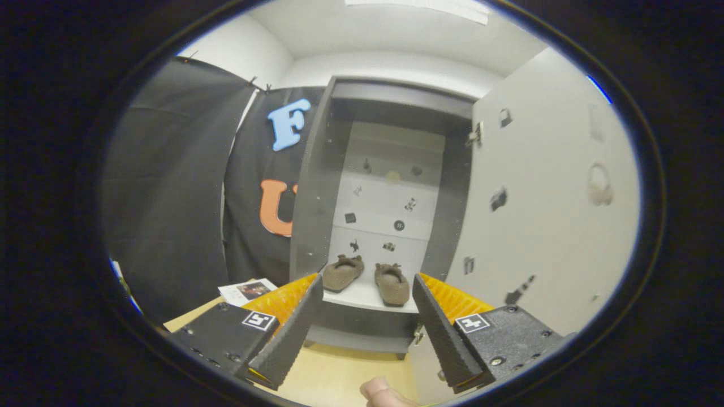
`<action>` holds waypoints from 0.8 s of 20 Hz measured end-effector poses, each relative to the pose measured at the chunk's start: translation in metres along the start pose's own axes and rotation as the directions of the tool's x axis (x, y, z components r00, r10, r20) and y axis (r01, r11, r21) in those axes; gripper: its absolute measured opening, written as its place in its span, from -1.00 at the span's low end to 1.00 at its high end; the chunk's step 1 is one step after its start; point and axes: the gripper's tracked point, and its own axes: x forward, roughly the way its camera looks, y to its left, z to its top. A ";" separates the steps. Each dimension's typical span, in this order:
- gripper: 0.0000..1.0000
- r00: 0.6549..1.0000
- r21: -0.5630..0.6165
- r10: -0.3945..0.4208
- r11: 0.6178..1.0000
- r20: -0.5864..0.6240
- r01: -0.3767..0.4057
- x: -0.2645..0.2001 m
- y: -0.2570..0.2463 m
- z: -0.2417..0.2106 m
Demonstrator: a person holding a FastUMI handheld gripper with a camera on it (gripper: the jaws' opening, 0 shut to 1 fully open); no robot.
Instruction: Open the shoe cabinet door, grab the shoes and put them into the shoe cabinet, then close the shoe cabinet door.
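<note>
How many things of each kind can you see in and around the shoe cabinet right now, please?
Brown shoes on the cabinet's bottom shelf, beyond the fingers: 2
Shoe cabinet: 1
Open cabinet door: 1
Magazine on the floor beside the cabinet: 1
Gripper, fingers apart and holding nothing: 1
Total: 6

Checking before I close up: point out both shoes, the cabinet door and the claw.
Left shoe (343, 272): gripper view, upper.
Right shoe (392, 284): gripper view, upper.
Cabinet door (543, 226): gripper view, inner face, swung open.
Claw (367, 294): gripper view, midway between open fingertips, holding nothing.
</note>
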 end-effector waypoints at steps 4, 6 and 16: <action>1.00 0.999 0.046 0.018 0.999 0.050 -0.020 -0.075 -0.020 0.025; 1.00 0.997 0.053 0.052 0.997 0.064 -0.056 -0.106 -0.033 0.033; 1.00 0.994 0.043 -0.066 0.997 0.089 0.062 -0.190 -0.187 0.014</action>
